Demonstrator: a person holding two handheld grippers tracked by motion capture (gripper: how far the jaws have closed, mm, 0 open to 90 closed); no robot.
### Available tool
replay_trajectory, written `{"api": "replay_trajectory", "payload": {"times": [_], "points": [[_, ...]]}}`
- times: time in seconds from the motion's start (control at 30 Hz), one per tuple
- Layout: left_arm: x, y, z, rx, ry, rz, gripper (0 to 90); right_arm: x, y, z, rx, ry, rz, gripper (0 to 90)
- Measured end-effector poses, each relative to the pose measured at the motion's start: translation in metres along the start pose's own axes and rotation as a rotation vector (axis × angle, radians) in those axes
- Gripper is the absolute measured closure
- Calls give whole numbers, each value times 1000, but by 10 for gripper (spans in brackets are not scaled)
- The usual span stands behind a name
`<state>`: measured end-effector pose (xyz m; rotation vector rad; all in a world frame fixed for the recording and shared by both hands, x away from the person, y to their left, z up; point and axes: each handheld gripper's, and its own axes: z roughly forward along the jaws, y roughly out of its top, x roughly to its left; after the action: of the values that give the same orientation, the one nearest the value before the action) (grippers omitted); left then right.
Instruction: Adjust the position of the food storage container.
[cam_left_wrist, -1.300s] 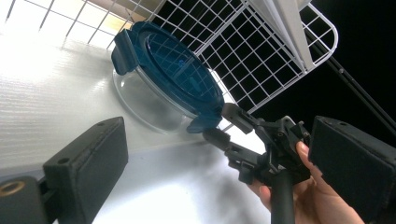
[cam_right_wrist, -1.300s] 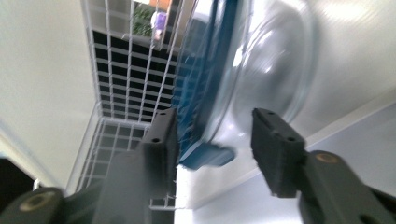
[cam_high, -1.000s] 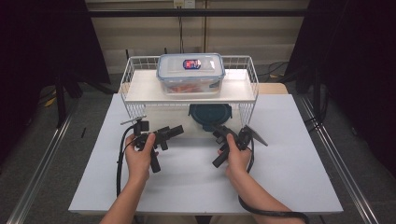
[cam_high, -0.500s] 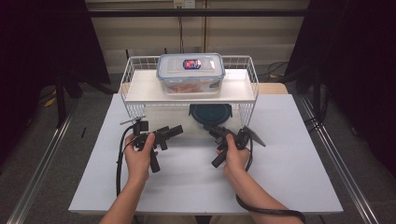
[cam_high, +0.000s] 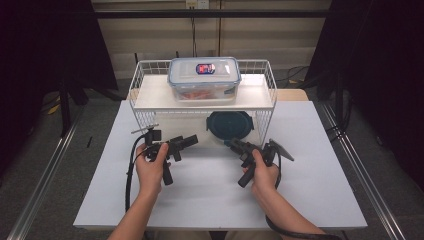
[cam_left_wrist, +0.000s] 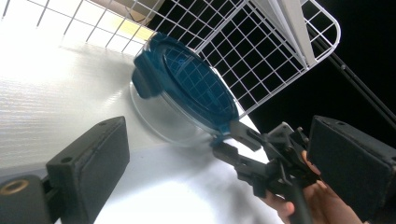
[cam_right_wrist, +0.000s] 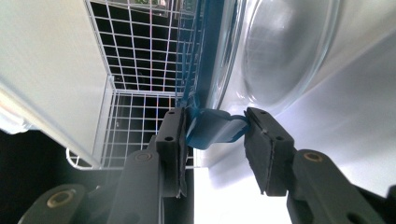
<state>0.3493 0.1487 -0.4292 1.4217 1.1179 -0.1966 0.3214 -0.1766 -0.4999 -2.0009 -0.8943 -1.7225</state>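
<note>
Right gripper view had the clearest look at it: the right tool (cam_right_wrist: 212, 140) had just been closing its jaws around the blue plastic latch tab (cam_right_wrist: 215, 129) on the round clear glass container with the dark blue lid (cam_right_wrist: 280, 51). One pad looked to be touching the tab's edge and the other stood a hair off it, so I'd call it straddling the tab rather than properly clamped (hard to be sure at that angle).

From the high view, that container (cam_high: 230, 126) sat on the white surface (cam_high: 310, 200) tucked under the white wire shelf rack (cam_high: 265, 85), with a rectangular clear plastic box with a blue-rimmed lid (cam_high: 204, 79) up on the shelf. The right tool (cam_high: 235, 146) pointed up and left at the container's near edge, and the tab stuck straight out toward it, so the tab's length ran in line with the jaws. Any pull would have to come back toward the person to clear the rack.

The left tool (cam_high: 192, 140) hung off to the container's left, jaws wide apart with nothing in them. The right hand was plainly the nearer one.
</note>
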Motion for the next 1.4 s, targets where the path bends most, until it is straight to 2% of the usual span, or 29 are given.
{"api": "replay_trajectory", "payload": {"times": [0.13, 0.17, 0.2, 0.27, 0.33, 0.37, 0.47, 0.5, 0.6, 0.67, 0.83, 1.07, 1.3, 1.4], "points": [[-1, -1, 2, 10, -4, -1, 60, -2, 0, -11, 14, -5, -16, 603], [0, -2, 3, 28, 2, 18, 61, -3, -1, -18, 26, 7, -10, 603], [-1, -2, 3, 24, 2, 8, 61, -4, -1, -22, 37, 7, 7, 604], [0, -2, 4, 31, -1, 16, 61, -5, -1, -26, 39, 8, 4, 604], [-2, -3, 5, 29, -1, 10, 61, -7, -1, -37, 52, 16, 1, 604], [-2, -3, 6, 30, -5, 12, 62, -6, -1, -41, 72, 15, 18, 604], [-3, -4, 7, 34, -6, 11, 64, -8, -2, -47, 65, 21, 4, 604], [-4, -4, 9, 34, -4, 11, 64, -8, -3, -54, 97, 15, 31, 604], [-5, -5, 11, 34, -10, 7, 64, -10, -4, -60, 104, 26, 40, 606], [-4, -5, 15, 51, -12, 21, 64, -11, -7, -67, 112, 27, 51, 606], [-5, -6, 22, 52, -22, 10, 64, -14, -10, -74, 124, 31, 63, 603], [-9, -5, 27, 56, -34, 17, 67, -18, -14, -86, 127, 17, 55, 597], [-9, -6, 28, 58, -32, 19, 68, -24, -15, -97, 144, -35, 30, 582], [-8, -6, 28, 59, -33, 18, 68, -22, -16, -99, 151, -47, 15, 580]]}}
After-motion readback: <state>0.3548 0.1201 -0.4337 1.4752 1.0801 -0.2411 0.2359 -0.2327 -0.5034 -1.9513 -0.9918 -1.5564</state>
